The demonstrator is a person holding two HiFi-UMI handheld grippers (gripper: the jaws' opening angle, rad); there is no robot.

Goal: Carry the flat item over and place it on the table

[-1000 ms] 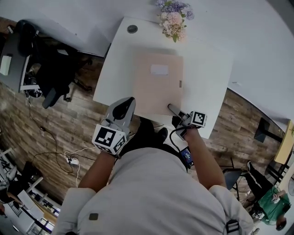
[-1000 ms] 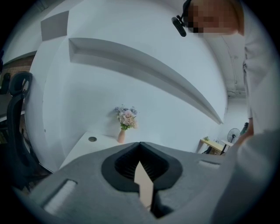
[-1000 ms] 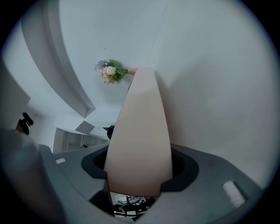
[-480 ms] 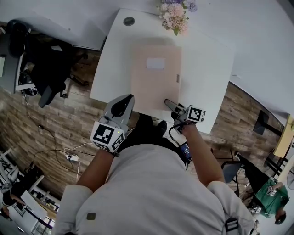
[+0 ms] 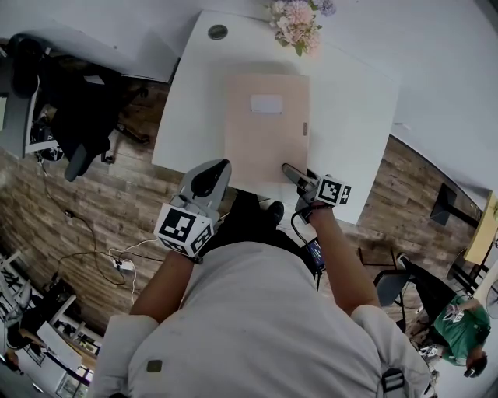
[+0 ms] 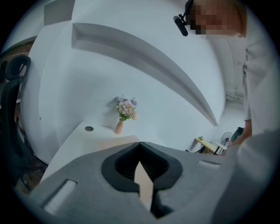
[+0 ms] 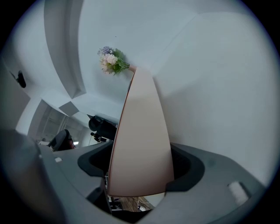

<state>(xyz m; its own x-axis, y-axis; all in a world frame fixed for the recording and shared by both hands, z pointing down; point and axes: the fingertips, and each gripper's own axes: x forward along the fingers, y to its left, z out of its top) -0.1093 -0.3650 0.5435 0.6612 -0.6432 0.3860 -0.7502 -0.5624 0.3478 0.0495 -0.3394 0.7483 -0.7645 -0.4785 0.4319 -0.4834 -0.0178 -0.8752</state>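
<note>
Pink folder (image 5: 267, 128) between opening jaws of right tool (image 5: 289, 172)

Your head view looks steeply down on the white rectangular worktop (image 5: 350, 116). Both gripper views sit low at its near edge, facing across; all three share the pale pink flat folder (image 5: 267, 128) and pink-lilac flower bunch (image 5: 296, 19).

One folder (image 5: 267, 128), one table (image 5: 350, 116), one flower vase (image 5: 296, 23), two grippers (image 5: 214, 167) (image 5: 286, 169) and, seemingly, one office chair (image 5: 82, 132).

No readable text, labels or numbers anywhere.
</note>
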